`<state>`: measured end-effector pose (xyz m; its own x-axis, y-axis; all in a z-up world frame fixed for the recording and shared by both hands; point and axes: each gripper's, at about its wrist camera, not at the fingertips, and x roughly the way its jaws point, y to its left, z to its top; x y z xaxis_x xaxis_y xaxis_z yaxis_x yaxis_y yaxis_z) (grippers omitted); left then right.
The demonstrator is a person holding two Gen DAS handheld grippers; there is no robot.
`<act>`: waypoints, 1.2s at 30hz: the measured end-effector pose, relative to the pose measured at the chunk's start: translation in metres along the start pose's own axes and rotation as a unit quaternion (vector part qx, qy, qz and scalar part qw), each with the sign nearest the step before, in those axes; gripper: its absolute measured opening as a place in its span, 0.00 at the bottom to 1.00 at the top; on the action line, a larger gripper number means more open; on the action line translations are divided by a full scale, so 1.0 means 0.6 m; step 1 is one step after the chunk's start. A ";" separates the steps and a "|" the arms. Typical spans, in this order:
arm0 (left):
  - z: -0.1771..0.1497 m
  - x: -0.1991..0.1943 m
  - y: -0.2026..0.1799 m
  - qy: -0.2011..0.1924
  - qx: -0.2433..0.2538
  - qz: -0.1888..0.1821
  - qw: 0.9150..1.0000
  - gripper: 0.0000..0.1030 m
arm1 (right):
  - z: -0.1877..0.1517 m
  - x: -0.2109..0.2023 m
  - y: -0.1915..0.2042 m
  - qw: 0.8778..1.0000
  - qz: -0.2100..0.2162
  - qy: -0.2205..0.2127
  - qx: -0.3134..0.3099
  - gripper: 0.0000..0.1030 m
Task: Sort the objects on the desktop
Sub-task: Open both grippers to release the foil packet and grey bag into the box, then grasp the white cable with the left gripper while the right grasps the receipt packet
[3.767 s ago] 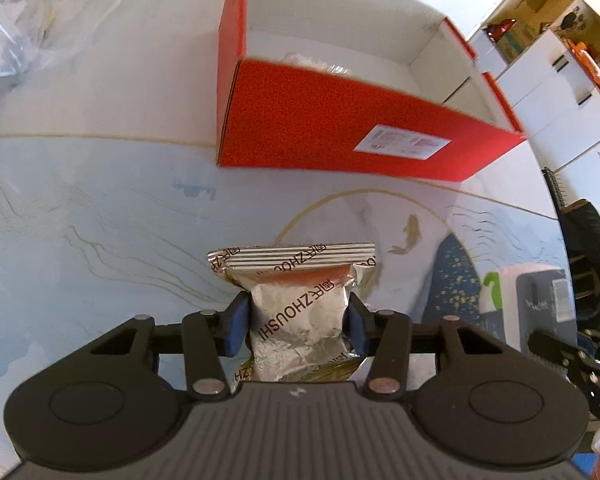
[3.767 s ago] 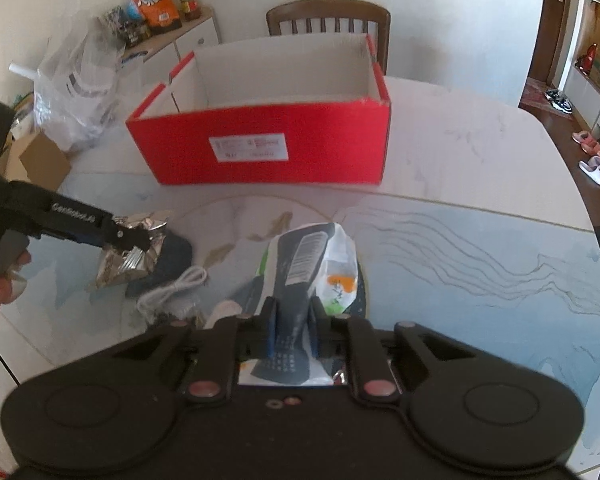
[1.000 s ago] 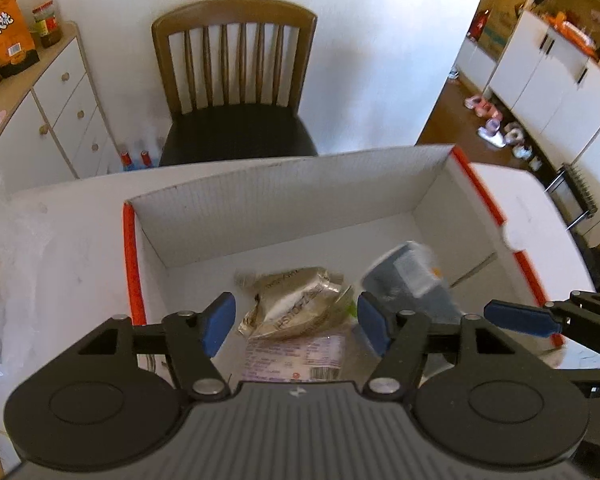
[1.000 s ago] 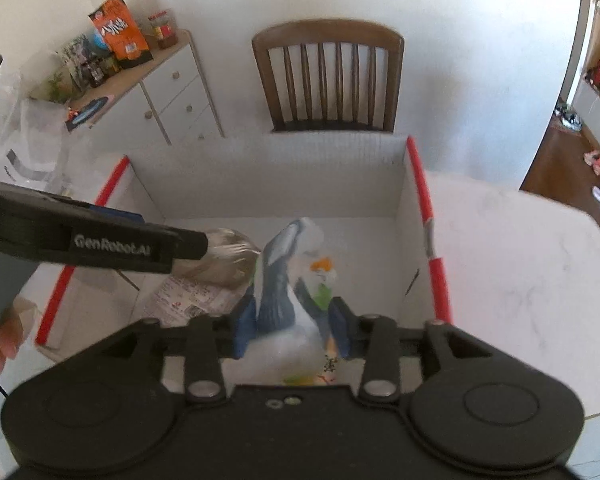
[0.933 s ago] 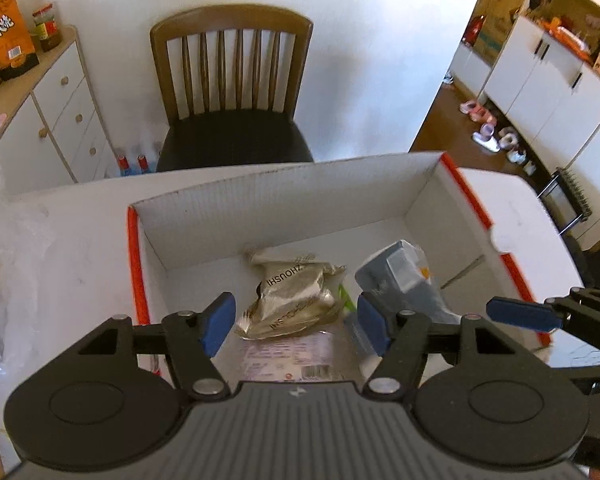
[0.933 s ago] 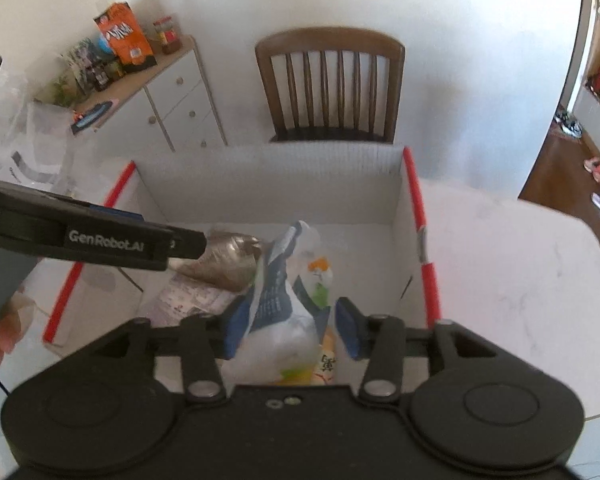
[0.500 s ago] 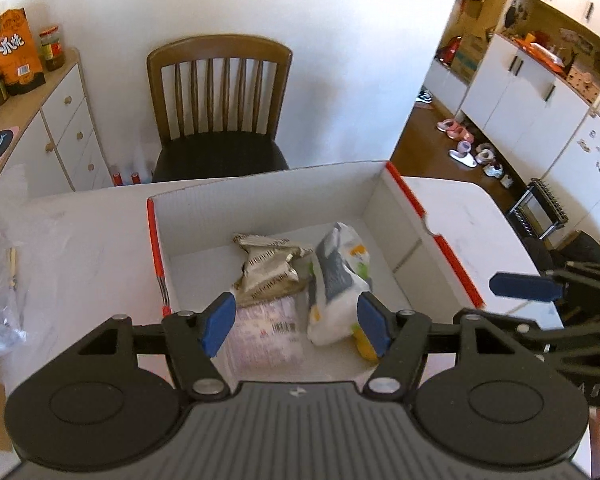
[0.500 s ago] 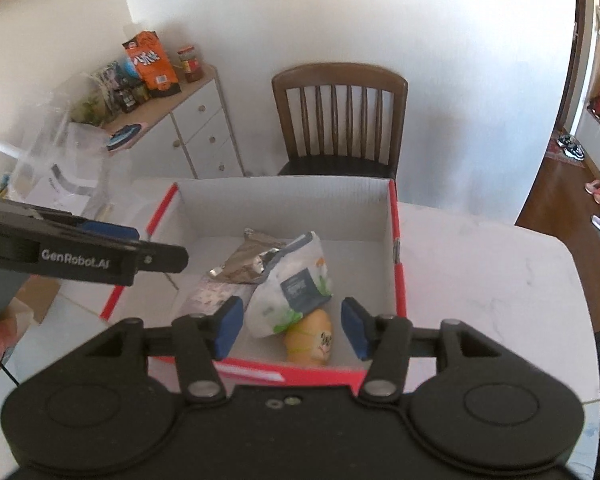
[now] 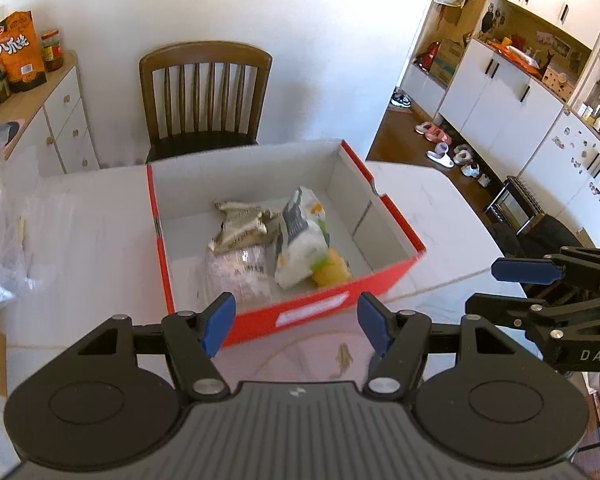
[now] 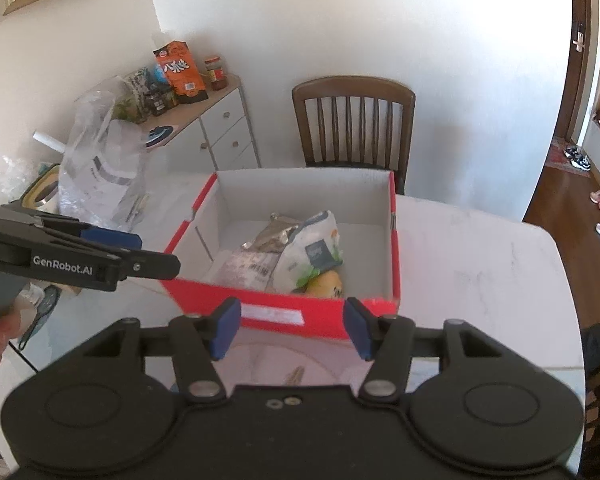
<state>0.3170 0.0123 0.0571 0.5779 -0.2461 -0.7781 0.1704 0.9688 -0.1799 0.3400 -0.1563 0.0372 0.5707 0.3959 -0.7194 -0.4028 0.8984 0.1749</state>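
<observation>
Left gripper (image 9: 296,322): jaws stood apart, nothing held between the blue pads; poised above the table's near side, short of the box.

Right gripper (image 10: 291,328): jaws opening, nothing between them; likewise empty and poised short of the box front. Seen in the left wrist view at the right edge, apart from the left gripper.

Red box (image 9: 324,310): open-topped, white inside, set on the pale marbled table (image 10: 480,264); a white label is carried on its near face.

Contents of box, all lying on its floor:
- silver foil packet (image 9: 240,226), crumpled, toward the back;
- clear-wrapped packet with barcode (image 10: 246,266), in front of the foil packet;
- white pouch with grey and green print (image 9: 300,240), just beside and partly over both packets;
- yellow item (image 10: 328,282), touching the pouch's lower end, near the front wall.

Beyond the table: wooden chair (image 10: 354,124) behind the box; white cabinet (image 10: 220,132) bearing an orange snack bag and jars; clear plastic bag (image 10: 100,168) on the table's left.
</observation>
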 end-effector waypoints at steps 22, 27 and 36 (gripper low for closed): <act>-0.204 0.045 -0.001 0.068 0.011 0.002 0.998 0.68 | -0.248 -0.048 0.023 0.998 0.003 0.063 -0.008 0.82; -0.224 0.071 0.003 0.083 0.017 0.007 0.996 0.73 | -0.294 -0.034 0.042 0.996 -0.005 0.083 -0.028 0.83; -0.245 0.119 0.006 0.105 0.026 0.004 0.994 0.77 | -0.348 0.012 0.037 0.993 -0.026 0.118 -0.010 0.84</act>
<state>0.2417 0.0025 -0.0874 0.4019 -0.2211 -0.8886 0.2106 0.9667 -0.1453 0.1860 -0.1729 -0.1043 0.4084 0.2908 -0.8653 -0.3929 0.9116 0.1209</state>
